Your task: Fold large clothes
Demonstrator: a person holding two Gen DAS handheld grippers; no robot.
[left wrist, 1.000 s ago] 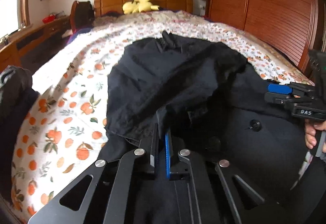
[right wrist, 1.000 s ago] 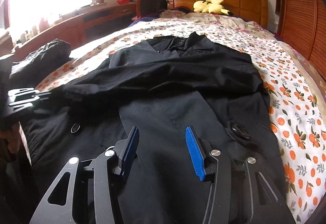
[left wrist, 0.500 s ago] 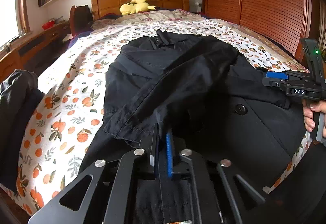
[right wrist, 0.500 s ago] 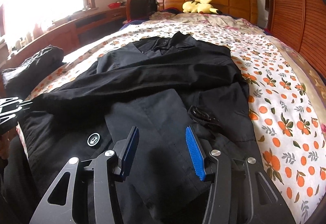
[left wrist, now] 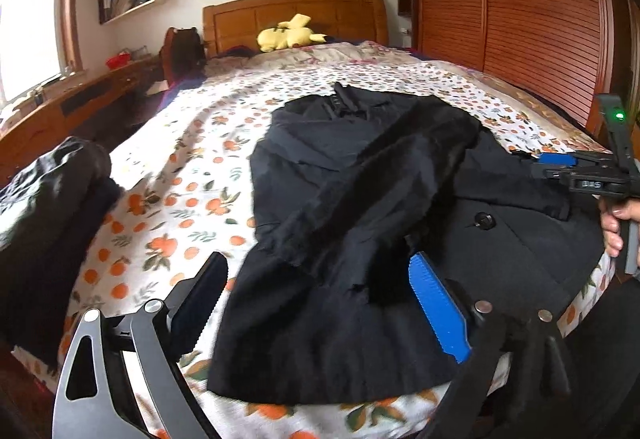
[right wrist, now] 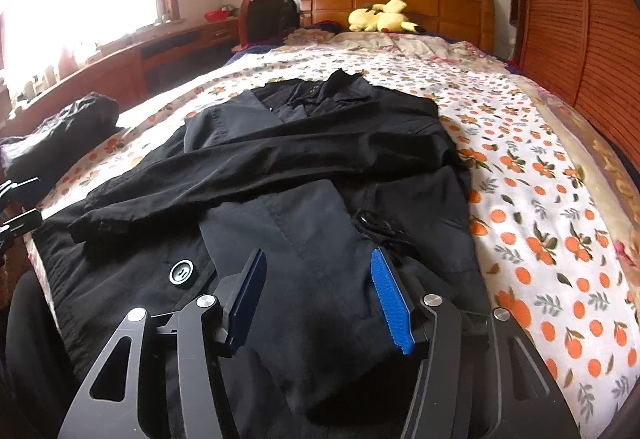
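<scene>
Between the jaws: the left gripper [left wrist: 316, 303] is opening wide right now, its pads apart with the coat's [left wrist: 360, 199] hem and a cuff lying loose in the gap, nothing pinched.
Right gripper [right wrist: 320, 299]: jaws opening too, partly apart, hovering over a folded front panel and not pressing on it.
Coat: black, spread flat on the bed [right wrist: 540, 199], collar at the far end from both sets of jaws, one sleeve [right wrist: 260, 159] laid slantwise across the chest, big button [right wrist: 181, 272] just left of the right jaws.
Handling, by my read: soft, floppy, fairly heavy cloth; it'll sag and slide unless both ends lift together.
Where to grip: the doubled hem edge nearest each set of jaws, thick enough to bite; steer clear of the button.
Beyond the left jaws: dark clothes [left wrist: 48, 207] piled aside.
</scene>
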